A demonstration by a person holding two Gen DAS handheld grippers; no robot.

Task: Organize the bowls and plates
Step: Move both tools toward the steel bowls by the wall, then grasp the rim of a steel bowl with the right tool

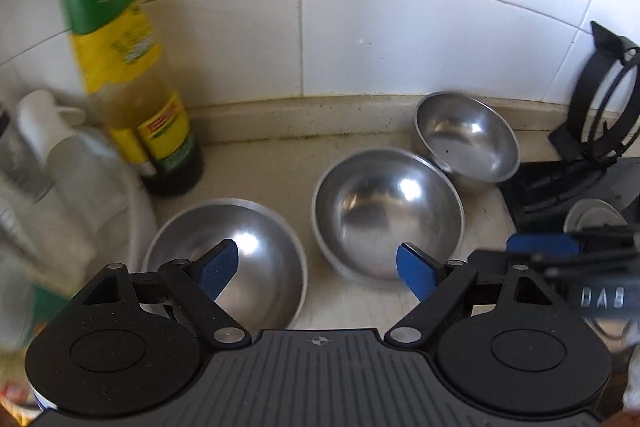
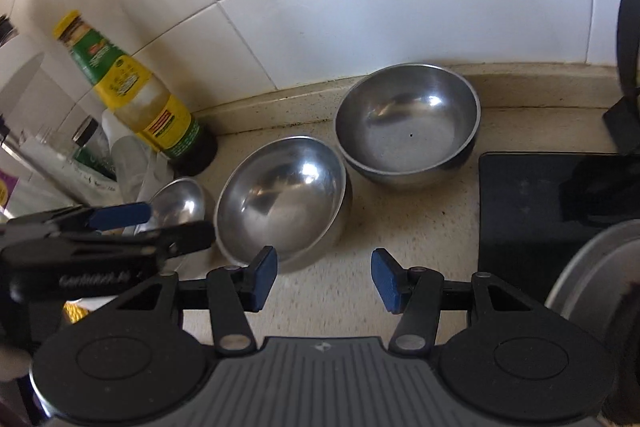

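Nearest to me, my left gripper [image 1: 316, 267] had its blue pads spread wide and empty, hovering between the near steel bowl [image 1: 240, 259] and the middle steel bowl [image 1: 386, 213]. My right gripper [image 2: 324, 277] was just as wide open, holding nothing, poised over bare speckled countertop [image 2: 344, 291] right at the middle bowl's front rim.

I counted three bowls on the counter in a diagonal run, rims close or touching, all upright; the far steel bowl [image 2: 408, 123] sat back by the tiled wall [image 2: 360, 7]. To the right lay a black mat [image 2: 524, 195] with a grey plate rim [image 2: 592, 267] at the lower edge, and a black wire rack [image 1: 604, 107] behind it.

I read it as the reach before a first pick, nothing lifted yet. The next move, I judged, called for pinching one bowl's thin rim and nesting it into a neighbour; polished steel could slip.

Writing: "DAB" on the right gripper's body, blurred script on the left's. The yellow-capped sauce bottle [image 1: 124, 67] wore a green and yellow label, unreadable.
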